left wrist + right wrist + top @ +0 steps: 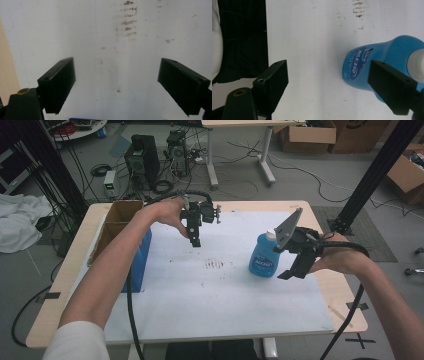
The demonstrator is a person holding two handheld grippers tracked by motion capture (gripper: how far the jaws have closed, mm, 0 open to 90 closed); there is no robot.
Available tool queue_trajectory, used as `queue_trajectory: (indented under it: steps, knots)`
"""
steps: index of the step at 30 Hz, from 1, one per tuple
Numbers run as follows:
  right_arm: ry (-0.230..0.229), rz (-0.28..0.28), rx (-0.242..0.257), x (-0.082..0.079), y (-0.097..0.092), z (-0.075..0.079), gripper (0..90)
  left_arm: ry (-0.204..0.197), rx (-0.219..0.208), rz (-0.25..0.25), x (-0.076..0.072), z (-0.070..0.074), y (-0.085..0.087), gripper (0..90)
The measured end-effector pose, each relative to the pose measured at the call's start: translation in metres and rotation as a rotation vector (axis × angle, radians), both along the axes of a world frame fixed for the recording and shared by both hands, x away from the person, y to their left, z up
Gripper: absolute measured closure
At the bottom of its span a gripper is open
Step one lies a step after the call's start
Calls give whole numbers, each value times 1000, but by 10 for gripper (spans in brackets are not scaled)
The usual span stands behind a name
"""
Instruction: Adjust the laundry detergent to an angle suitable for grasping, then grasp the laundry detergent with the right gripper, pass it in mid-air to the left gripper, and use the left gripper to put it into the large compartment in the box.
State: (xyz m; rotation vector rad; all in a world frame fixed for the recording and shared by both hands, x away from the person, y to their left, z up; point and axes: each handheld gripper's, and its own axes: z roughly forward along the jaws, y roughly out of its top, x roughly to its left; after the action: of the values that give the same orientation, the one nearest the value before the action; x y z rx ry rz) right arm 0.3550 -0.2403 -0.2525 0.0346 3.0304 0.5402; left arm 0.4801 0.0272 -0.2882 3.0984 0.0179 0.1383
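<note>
A translucent blue plastic bottle with a white cap (263, 256) is being approached by the right claw (292, 269), whose jaws are being held wide apart with nothing between them. The bottle is standing upright on the white sheet (220, 295) covering the pale wooden desk (70, 270), toward its right side, just beside the claw. The left claw (196, 240) is being held above the sheet, well apart from the bottle, its jaws also spread and empty. For a sound grip, the rounded, glossy body should probably be straddled squarely below the shoulder, since smooth plastic is likely to slip. Brown smudges (215, 264) are marking the matte sheet.
</note>
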Motion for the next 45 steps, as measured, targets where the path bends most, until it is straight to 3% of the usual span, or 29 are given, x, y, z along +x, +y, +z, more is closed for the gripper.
queue_trajectory:
  steps: [22, 45]
  knots:
    - [-12, -5, -15, 0, 1, -2, 167, -5, 3, 5, -2, 2, 1, 153]
    - [-20, -23, 12, 2, -4, 1, 171, -9, 10, 13, -8, 5, 4, 153]
